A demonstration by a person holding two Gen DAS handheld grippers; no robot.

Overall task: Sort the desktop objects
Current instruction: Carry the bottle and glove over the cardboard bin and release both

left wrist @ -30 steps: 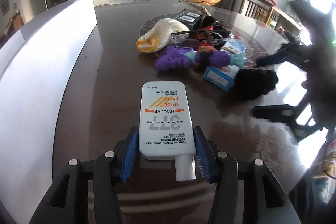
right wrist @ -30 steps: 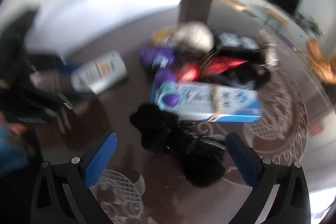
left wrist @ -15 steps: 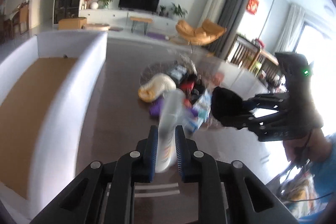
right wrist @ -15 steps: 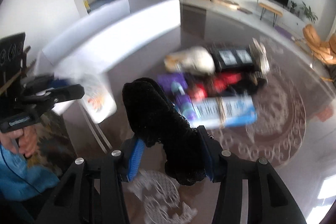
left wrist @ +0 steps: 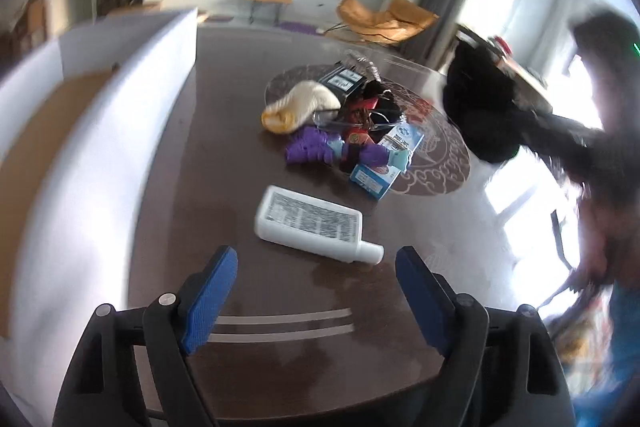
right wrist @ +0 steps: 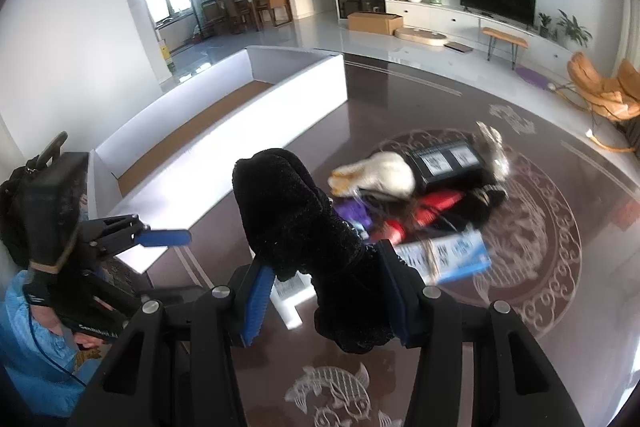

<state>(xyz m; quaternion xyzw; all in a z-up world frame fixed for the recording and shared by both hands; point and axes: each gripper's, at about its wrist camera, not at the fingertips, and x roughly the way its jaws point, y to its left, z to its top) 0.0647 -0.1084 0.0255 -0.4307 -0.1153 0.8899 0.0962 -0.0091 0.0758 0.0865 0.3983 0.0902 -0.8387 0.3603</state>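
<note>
A white sunscreen bottle (left wrist: pixel 310 223) lies flat on the dark table, printed back up and cap to the right. It is just ahead of my left gripper (left wrist: pixel 314 259), whose jaws are opening with nothing between them. My right gripper (right wrist: pixel 324 263) is shut on a black fuzzy cloth (right wrist: pixel 296 211) and holds it in the air above the table. In the left wrist view the same black cloth (left wrist: pixel 484 107) hangs blurred at the right. A corner of the bottle (right wrist: pixel 290 293) shows under the right fingers.
A long white box (left wrist: pixel 120 147) with a brown floor runs along the table's left side. A pile sits mid-table: cream knit item (left wrist: pixel 300 103), purple toy (left wrist: pixel 316 147), blue carton (left wrist: pixel 384 163), black box (left wrist: pixel 340 81). A person's blue sleeve (right wrist: pixel 24 339) is at the left.
My left gripper, shut on the raised bottle half a second ago, has opened, and the bottle now lies turned over on the table. My right gripper closed on the black cloth and lifted it.
</note>
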